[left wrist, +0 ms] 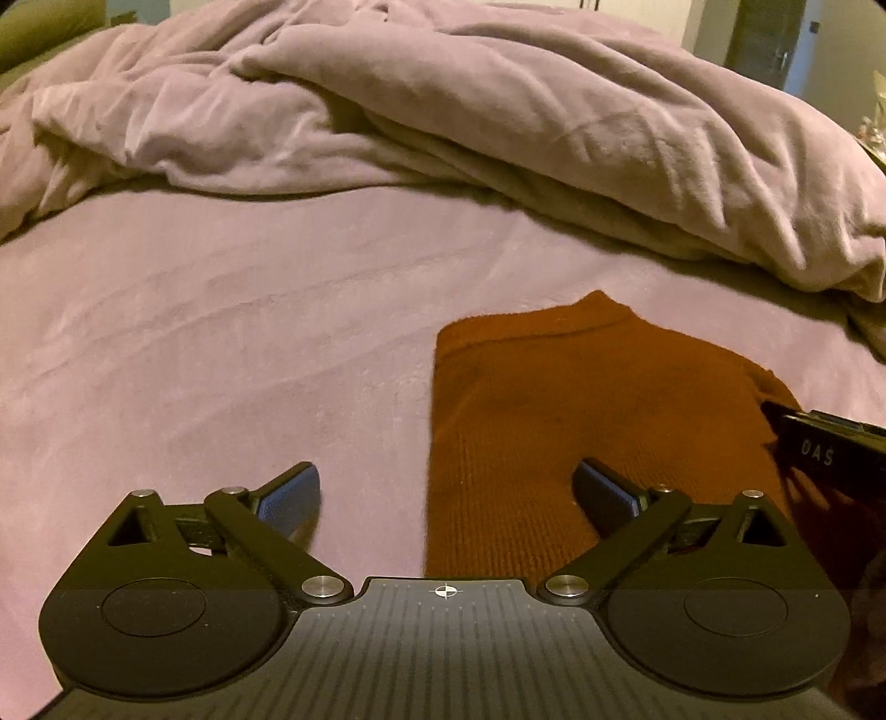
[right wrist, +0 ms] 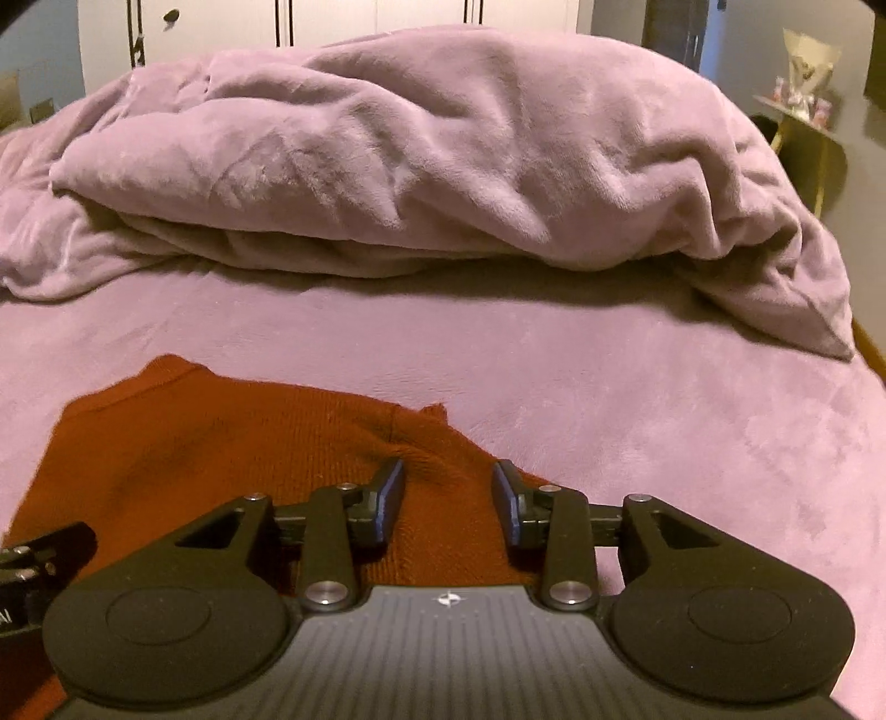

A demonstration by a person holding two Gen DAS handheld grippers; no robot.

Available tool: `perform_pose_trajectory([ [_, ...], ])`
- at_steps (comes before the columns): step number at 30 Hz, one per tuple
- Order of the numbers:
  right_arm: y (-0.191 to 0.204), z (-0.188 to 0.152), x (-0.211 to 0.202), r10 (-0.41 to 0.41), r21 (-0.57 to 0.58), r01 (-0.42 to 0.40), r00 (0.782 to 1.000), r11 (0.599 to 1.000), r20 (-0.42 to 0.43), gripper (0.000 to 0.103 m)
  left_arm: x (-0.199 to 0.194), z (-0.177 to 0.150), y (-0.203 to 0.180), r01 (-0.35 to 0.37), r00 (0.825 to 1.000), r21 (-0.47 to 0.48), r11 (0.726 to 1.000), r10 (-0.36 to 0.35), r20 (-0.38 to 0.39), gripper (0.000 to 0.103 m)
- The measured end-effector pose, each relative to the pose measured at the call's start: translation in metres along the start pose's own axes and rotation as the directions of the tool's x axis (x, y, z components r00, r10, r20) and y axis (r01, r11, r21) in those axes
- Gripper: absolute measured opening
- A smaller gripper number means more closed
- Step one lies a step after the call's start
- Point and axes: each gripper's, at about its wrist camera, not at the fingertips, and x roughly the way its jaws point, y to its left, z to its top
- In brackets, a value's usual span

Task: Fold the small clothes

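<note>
A rust-red knit garment (left wrist: 581,410) lies flat on the lilac bed sheet (left wrist: 194,343), partly folded, with its left edge straight. My left gripper (left wrist: 448,487) is wide open and low over that left edge, one finger over the sheet and one over the knit. In the right wrist view the same garment (right wrist: 194,448) sits at the lower left. My right gripper (right wrist: 448,493) is open, its fingers on either side of a raised fold of the garment's right part (right wrist: 443,515). The jaws do not pinch it. Each gripper's body shows at the edge of the other's view.
A bunched lilac blanket (right wrist: 443,166) is heaped across the bed behind the garment. White wardrobe doors (right wrist: 332,16) stand beyond it, and a small side table with objects (right wrist: 803,111) is at the far right. Bare sheet (right wrist: 692,432) lies to the garment's right.
</note>
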Motion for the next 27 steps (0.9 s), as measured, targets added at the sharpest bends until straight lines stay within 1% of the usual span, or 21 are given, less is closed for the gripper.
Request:
perform_pose_trajectory([
  [1,0.001,0.0,-0.001,-0.005,-0.005,0.005,1.0,1.0,0.003,0.038,-0.003,0.0,0.002,0.007,1.0,-0.002,1.0,-0.007,-0.008,0.102],
  [3,-0.003,-0.002,-0.006,0.017,0.019,-0.017,1.0,1.0,0.021,0.042,-0.012,0.001,0.01,0.035,0.999,-0.009,0.999,-0.036,-0.019,0.102],
  [5,-0.017,-0.004,-0.016,0.063,0.079,-0.065,0.997,0.995,0.034,0.055,-0.024,-0.001,0.022,0.08,0.996,-0.026,0.996,-0.081,-0.026,0.101],
  [6,-0.027,-0.008,-0.026,0.109,0.118,-0.114,0.993,0.986,0.048,0.059,-0.029,-0.002,0.03,0.118,0.992,-0.042,0.992,-0.12,-0.035,0.101],
  [7,-0.037,-0.013,-0.035,0.157,0.145,-0.164,0.986,0.976,0.058,0.067,-0.034,-0.005,0.038,0.163,0.985,-0.056,0.985,-0.166,-0.043,0.101],
  [8,-0.048,-0.02,-0.044,0.189,0.168,-0.197,0.98,0.966,0.062,0.073,-0.039,-0.008,0.046,0.211,0.976,-0.063,0.976,-0.214,-0.051,0.101],
  [9,-0.061,-0.03,-0.054,0.221,0.189,-0.229,0.973,0.955,0.059,0.076,-0.043,-0.012,0.053,0.258,0.963,-0.067,0.964,-0.263,-0.06,0.101],
  [11,-0.083,-0.048,-0.064,0.292,0.231,-0.293,0.955,0.928,0.04,0.076,-0.043,-0.02,0.061,0.319,0.942,-0.084,0.944,-0.325,-0.081,0.101],
  [13,-0.106,-0.065,-0.065,0.381,0.306,-0.365,0.925,0.879,0.007,0.076,-0.038,-0.026,0.062,0.363,0.919,-0.123,0.923,-0.377,-0.115,0.101],
  [14,-0.115,-0.071,-0.064,0.408,0.342,-0.385,0.913,0.857,0.005,0.076,-0.036,-0.029,0.061,0.375,0.911,-0.147,0.915,-0.393,-0.122,0.101],
  [15,-0.124,-0.075,-0.064,0.44,0.376,-0.415,0.898,0.829,0.02,0.076,-0.033,-0.03,0.06,0.385,0.904,-0.176,0.906,-0.409,-0.128,0.1],
  [17,-0.133,-0.076,-0.06,0.483,0.434,-0.445,0.875,0.784,0.026,0.076,-0.022,-0.03,0.059,0.398,0.887,-0.236,0.886,-0.438,-0.149,0.097],
  [18,-0.134,-0.074,-0.056,0.512,0.456,-0.466,0.858,0.758,0.026,0.076,-0.017,-0.03,0.06,0.406,0.876,-0.27,0.873,-0.456,-0.158,0.091],
  [19,-0.133,-0.074,-0.052,0.547,0.476,-0.491,0.837,0.73,0.024,0.076,-0.013,-0.029,0.06,0.423,0.862,-0.294,0.857,-0.48,-0.159,0.086],
  [20,-0.132,-0.072,-0.047,0.578,0.494,-0.511,0.816,0.703,0.022,0.076,-0.011,-0.027,0.06,0.435,0.854,-0.307,0.846,-0.496,-0.157,0.084],
  [21,-0.13,-0.072,-0.044,0.604,0.498,-0.531,0.797,0.686,0.016,0.076,-0.009,-0.025,0.06,0.451,0.843,-0.315,0.835,-0.514,-0.157,0.075],
  [22,-0.125,-0.07,-0.041,0.615,0.489,-0.539,0.788,0.685,0.006,0.075,-0.005,-0.023,0.059,0.459,0.834,-0.324,0.827,-0.527,-0.163,0.073],
  [24,-0.117,-0.067,-0.038,0.612,0.463,-0.538,0.791,0.704,-0.012,0.069,0.001,-0.022,0.058,0.452,0.831,-0.343,0.823,-0.529,-0.174,0.07],
  [25,-0.116,-0.067,-0.035,0.611,0.466,-0.536,0.791,0.704,-0.013,0.062,0.003,-0.022,0.059,0.454,0.829,-0.347,0.821,-0.531,-0.173,0.066],
  [26,-0.115,-0.067,-0.031,0.611,0.484,-0.532,0.792,0.695,-0.008,0.056,0.003,-0.022,0.059,0.452,0.83,-0.351,0.82,-0.531,-0.17,0.063],
  [27,-0.116,-0.068,-0.029,0.616,0.504,-0.531,0.788,0.681,-0.002,0.053,0.001,-0.021,0.058,0.456,0.832,-0.348,0.819,-0.532,-0.161,0.055],
])
